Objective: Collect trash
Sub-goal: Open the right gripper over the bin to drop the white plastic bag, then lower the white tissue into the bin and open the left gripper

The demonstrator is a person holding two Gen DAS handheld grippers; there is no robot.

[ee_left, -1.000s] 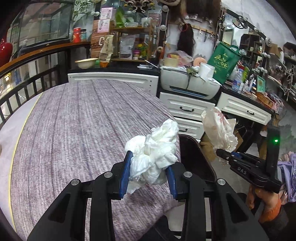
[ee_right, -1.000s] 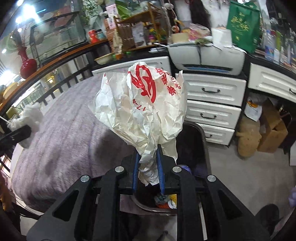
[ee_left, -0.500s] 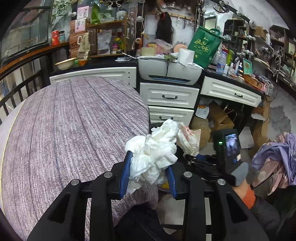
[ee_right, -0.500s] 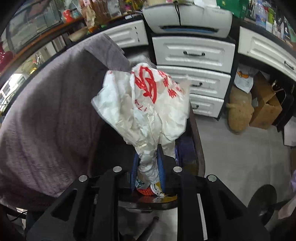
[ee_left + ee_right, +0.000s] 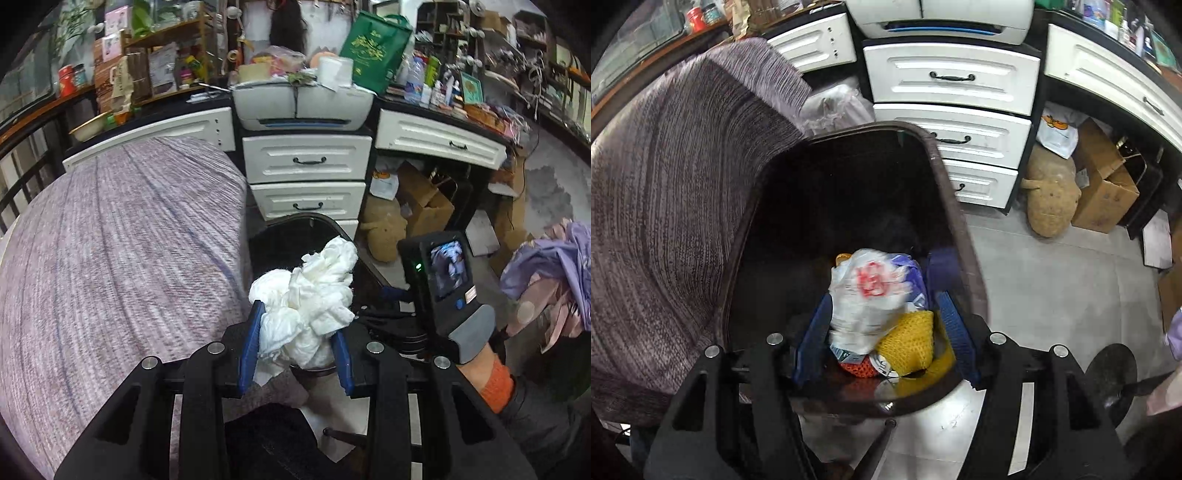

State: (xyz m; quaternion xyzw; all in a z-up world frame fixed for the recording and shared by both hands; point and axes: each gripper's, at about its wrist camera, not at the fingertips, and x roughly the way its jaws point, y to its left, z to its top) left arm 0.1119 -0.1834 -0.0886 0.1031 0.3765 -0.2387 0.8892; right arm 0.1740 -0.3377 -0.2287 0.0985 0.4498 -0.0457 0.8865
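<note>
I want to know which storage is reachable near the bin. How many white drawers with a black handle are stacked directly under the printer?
3: top drawer just below the printer, middle drawer beneath it, bottom drawer lowest, partly hidden behind the bin rim.

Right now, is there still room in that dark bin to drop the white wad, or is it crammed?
Room remains. The bin is crowded only at its near end, where the plastic bag and yellow netting lie between the open right claw. The far, dark half looks free. The left claw holds the tissue wad.
</note>
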